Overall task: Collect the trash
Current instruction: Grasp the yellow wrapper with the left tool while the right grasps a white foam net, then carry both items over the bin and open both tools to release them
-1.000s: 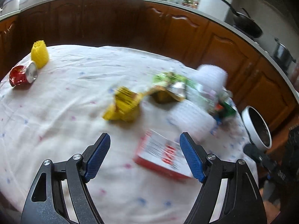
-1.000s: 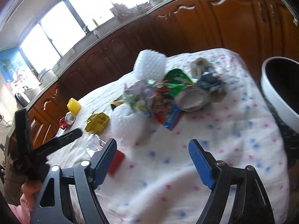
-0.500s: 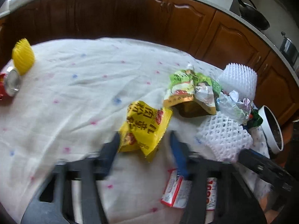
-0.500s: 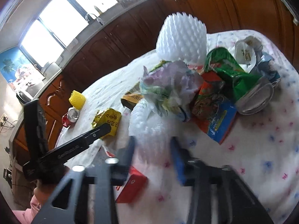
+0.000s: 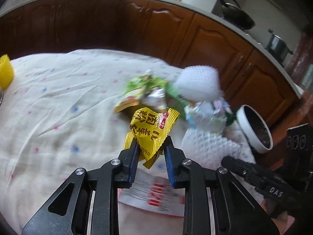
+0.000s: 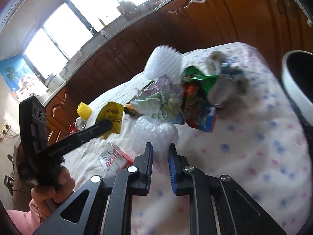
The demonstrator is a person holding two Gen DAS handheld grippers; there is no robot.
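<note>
Both grippers have closed from wide open a second ago. Through the left wrist camera, my left gripper [image 5: 149, 146] is closing, its pads already pinching the yellow wrapper [image 5: 151, 129] at frame centre, lower corner crumpled between them; I judge it caught and ready to lift. Below it lies one red-and-white box [image 5: 156, 195] on the worktop [image 5: 58, 107]. I count two white foam nets: one upright at upper right [image 5: 197, 84], one lying at right [image 5: 207, 145]. One yellow net [image 5: 5, 74] sits at the left edge, one white bin [image 5: 254, 129] at the right edge.

Through the right wrist camera, my right gripper [image 6: 160, 152] is closing on the near foam net [image 6: 156, 131], its edge squeezed between the narrow pads at lower centre. I see the left gripper [image 6: 105, 126] on the wrapper [image 6: 112, 113] at left, one can [image 6: 79, 124] beside the yellow net [image 6: 84, 109], and the bin [image 6: 293, 82] at far right. With two pieces gripped, the bin seems next.
</note>
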